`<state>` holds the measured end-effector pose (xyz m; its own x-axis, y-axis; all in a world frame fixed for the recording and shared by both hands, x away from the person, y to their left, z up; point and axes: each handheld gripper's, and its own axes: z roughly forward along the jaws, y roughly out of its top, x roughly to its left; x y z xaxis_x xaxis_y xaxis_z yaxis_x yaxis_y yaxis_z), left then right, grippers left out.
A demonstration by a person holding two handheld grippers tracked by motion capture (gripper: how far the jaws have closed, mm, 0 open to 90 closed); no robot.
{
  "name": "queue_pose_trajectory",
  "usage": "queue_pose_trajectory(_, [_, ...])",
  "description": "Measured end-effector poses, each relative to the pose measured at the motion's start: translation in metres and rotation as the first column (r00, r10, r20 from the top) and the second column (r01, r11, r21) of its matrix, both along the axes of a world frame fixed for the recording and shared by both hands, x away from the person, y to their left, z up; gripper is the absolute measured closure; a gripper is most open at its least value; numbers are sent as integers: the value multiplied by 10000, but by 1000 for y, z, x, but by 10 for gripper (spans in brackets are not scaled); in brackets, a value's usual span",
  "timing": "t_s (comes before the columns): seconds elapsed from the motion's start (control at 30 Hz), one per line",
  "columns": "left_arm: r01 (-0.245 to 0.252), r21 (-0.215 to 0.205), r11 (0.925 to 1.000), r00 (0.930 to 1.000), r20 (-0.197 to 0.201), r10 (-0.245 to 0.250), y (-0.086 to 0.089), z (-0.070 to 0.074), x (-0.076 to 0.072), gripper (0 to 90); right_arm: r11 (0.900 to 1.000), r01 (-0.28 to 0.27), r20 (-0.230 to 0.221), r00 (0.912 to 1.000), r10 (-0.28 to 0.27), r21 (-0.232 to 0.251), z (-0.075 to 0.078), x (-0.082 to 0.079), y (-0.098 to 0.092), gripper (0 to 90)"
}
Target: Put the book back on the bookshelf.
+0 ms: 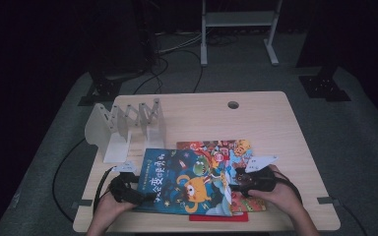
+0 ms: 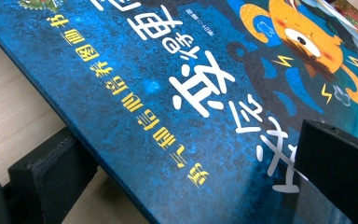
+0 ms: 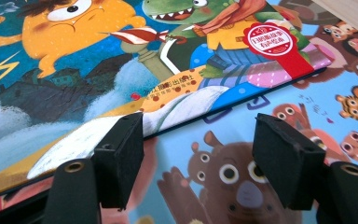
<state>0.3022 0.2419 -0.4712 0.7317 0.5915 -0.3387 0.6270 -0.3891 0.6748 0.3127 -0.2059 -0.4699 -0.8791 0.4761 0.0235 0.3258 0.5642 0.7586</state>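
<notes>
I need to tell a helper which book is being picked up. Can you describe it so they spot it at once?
On the wooden table, look at the near edge, in front of the white folding rack. The dark blue book lies on top of the pile there. It alone shows an orange monster and large white characters; the book beneath is light blue with bears.

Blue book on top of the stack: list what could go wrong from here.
1. The left gripper has the blue book edge between its jaws; the cover could slip or bend if lifted from that side alone.
2. The right gripper stands open beside the opposite edge; pushing may drag the book underneath along.
</notes>
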Motion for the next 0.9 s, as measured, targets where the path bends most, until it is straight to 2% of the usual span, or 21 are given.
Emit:
queue_pose_trajectory(0.1, [-28, -257, 9997, 10000, 21, 28, 2, 4, -1, 0, 10000, -72, -21, 10000, 72, -28, 0, 1, 2, 322])
queue_pose_trajectory(0.23, [-100, -530, 9985, 9992, 378, 120, 3, 17, -5, 0, 9999, -94, -14, 10000, 94, -36, 0, 1, 3, 321])
queue_pose_trajectory(0.5, [34, -528, 9986, 9936, 1132, 26, 6, 51, -15, 0, 9990, -408, -15, 9992, 407, -164, 2, 0, 12, 321])
queue_pose_trajectory(0.6, [170, -616, 9980, 9887, 1496, -77, 6, 69, -19, 0, 9987, -477, -38, 9989, 477, -179, 2, -1, 15, 321])
queue_pose_trajectory(0.9, [659, -489, 9966, 9778, 2021, -547, -2, 108, -16, 0, 9974, -646, -138, 9978, 642, -316, 4, -6, 25, 331])
